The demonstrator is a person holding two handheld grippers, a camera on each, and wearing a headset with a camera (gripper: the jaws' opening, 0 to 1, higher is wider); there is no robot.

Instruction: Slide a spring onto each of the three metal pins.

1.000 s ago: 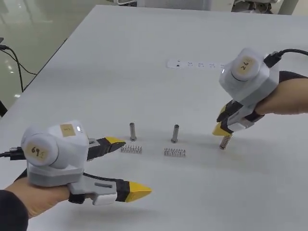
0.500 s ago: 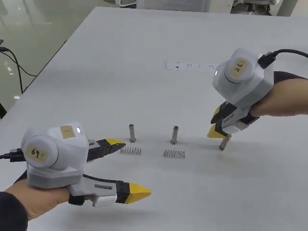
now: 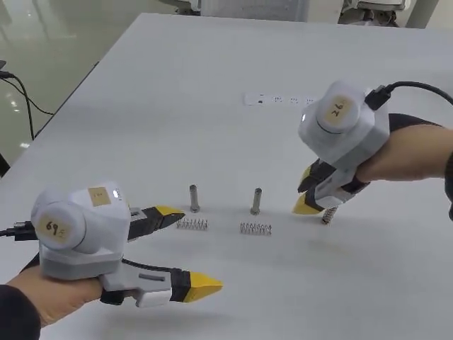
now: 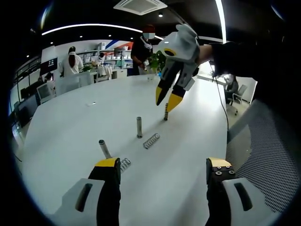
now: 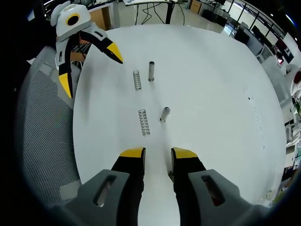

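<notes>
Just beside the right gripper (image 3: 303,193), jaws narrowly parted, stood a spring-sleeved pin (image 3: 328,215); the left gripper (image 3: 200,247) gaped wide.

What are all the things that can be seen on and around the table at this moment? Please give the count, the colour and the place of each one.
table: one, pale grey, under everything.
bare pin: two, grey metal, upright mid-table; the second pin stands to its right.
loose spring: two, silver, lying flat in front of the bare pins; the second spring is to the right.
third pin: one, grey, upright, farthest right, with the third spring around it.
power strip: one, white, on the far side.
cable: one, black, on the floor to the left.
left tool: one, white with black jaws and yellow tips, wide open, near left.
right tool: one, same colours, slightly open, beside the third pin.
</notes>
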